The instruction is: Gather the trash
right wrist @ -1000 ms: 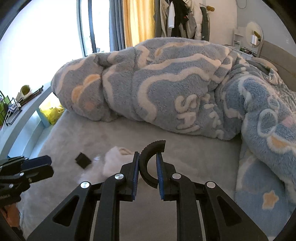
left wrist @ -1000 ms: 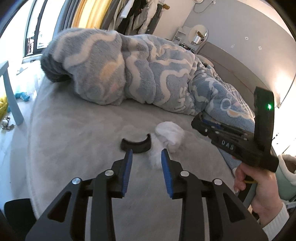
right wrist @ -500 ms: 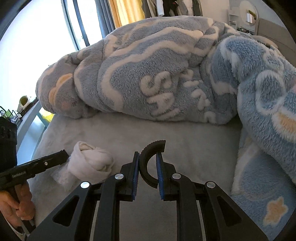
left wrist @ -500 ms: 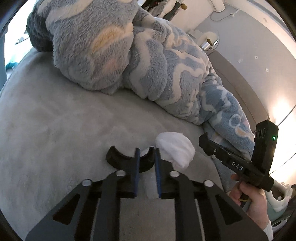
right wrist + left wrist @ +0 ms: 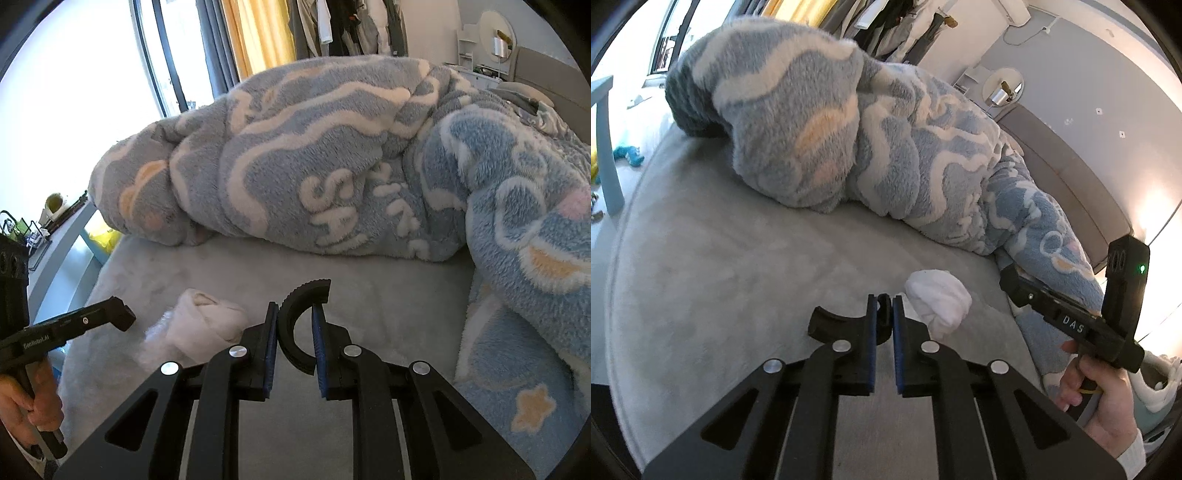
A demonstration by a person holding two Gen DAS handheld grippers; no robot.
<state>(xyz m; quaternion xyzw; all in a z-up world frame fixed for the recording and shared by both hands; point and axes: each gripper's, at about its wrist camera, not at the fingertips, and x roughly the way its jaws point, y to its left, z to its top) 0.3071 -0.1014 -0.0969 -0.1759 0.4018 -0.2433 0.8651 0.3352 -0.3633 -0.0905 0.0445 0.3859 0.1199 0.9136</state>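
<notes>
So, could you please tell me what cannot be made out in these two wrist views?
- Left wrist view: the gripped end of the black curved plastic piece, hidden by the left gripper pads.
- Right wrist view: the lower arc of the second black curved plastic piece, hidden behind the right gripper.
- Both views: the underside of the white rolled cloth bundle, pressed into the grey bed cover.

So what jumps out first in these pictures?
A big fluffy blue blanket is heaped across the grey bed. In front of it, each gripper is shut on a curved black plastic piece: left gripper, right gripper. A white sock bundle lies between them.
</notes>
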